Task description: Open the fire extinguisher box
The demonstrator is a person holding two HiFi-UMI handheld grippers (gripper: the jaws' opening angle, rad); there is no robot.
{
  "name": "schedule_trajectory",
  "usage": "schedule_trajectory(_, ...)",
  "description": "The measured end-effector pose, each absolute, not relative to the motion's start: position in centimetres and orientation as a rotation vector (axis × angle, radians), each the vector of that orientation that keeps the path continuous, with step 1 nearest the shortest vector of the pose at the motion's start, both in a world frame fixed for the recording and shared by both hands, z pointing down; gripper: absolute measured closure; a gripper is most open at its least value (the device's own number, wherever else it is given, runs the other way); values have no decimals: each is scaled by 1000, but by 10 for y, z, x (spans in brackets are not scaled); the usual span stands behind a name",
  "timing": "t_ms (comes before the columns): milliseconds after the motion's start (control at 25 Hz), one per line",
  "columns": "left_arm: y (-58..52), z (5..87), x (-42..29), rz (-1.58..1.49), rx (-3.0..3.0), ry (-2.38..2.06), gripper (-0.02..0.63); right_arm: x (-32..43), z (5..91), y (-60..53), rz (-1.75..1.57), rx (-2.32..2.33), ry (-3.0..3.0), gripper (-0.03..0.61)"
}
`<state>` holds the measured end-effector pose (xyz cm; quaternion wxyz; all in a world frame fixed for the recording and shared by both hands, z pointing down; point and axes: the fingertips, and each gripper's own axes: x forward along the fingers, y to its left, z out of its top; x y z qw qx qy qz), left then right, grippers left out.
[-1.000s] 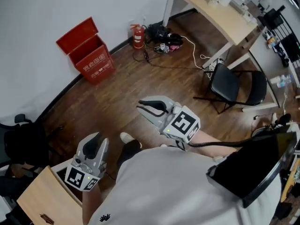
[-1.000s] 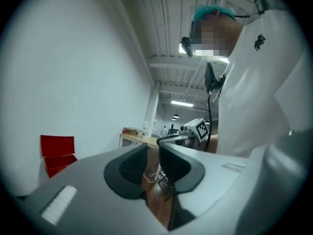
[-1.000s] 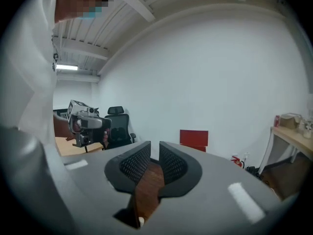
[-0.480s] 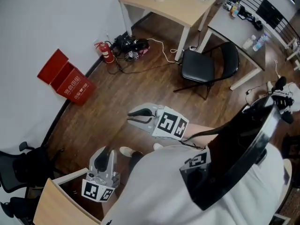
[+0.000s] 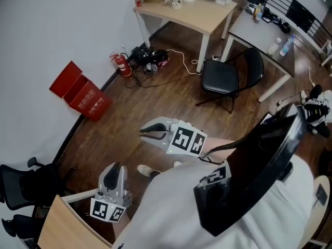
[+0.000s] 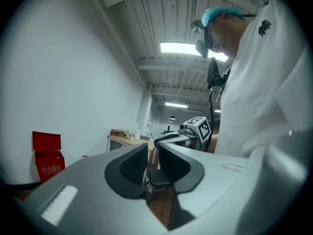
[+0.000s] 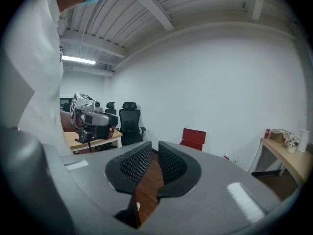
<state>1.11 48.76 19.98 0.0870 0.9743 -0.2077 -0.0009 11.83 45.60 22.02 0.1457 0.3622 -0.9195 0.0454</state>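
The red metal box (image 5: 85, 98) at frame left has its lid up, so opening seems done. The left gripper (image 5: 111, 170) and right gripper (image 5: 145, 134) are slightly open and empty; no further grip seems needed.

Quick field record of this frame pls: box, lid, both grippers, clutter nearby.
box: red fire extinguisher box, on the floor against the wall
lid: raised, box open
left gripper: jaws slightly apart, nothing between them
right gripper: jaws slightly apart, nothing between them
contact: neither gripper touches the box; both are well short of it
nearby: fire extinguisher, black chair, desk
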Motion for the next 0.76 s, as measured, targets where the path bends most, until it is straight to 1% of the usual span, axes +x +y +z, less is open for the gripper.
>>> schedule_trajectory(360,500,207,7,-7,2889,-673,546,117,223,464,108,1002,-2654,537)
schedule_trajectory(760,489,208,-1,-12,2868,-718,546,111,223,448,94,969,-2652,545)
